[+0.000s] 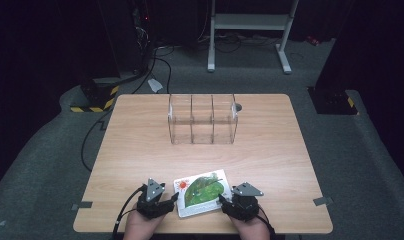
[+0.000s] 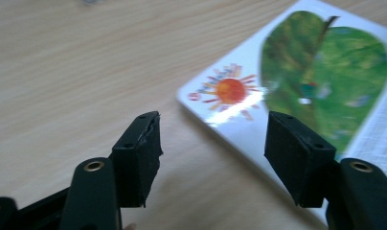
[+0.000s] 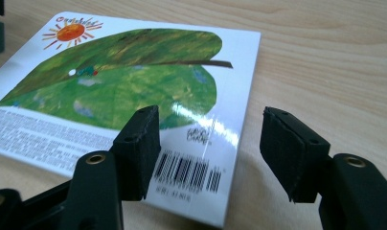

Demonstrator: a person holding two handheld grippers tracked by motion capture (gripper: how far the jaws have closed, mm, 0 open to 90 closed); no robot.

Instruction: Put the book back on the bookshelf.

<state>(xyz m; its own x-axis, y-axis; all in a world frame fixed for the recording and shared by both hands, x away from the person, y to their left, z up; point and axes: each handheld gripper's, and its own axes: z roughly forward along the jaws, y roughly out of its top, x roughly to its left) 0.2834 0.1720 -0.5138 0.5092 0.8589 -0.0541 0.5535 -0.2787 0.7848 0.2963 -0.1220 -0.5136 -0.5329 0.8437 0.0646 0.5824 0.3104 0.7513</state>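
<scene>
A thin picture book [image 1: 202, 192] lies flat near the table's front edge, its back cover showing a green leaf, an orange sun and a barcode. My left gripper [image 1: 175, 198] is at the book's left side, open. In the left gripper view its jaws [image 2: 213, 129] straddle the edge of the book [image 2: 321, 72] near the sun, one over bare wood, with no pad touching. My right gripper [image 1: 223, 200] is at the right side, open. In the right gripper view its jaws [image 3: 210, 124] straddle the edge of the book [image 3: 134, 81] by the barcode.
A clear plastic organizer [image 1: 202, 120] with three compartments stands upright at the back middle of the wooden table [image 1: 140, 150]. A small grey disc [image 1: 238, 106] lies by its right rear corner. A white frame [image 1: 250, 30] and cables are on the floor beyond.
</scene>
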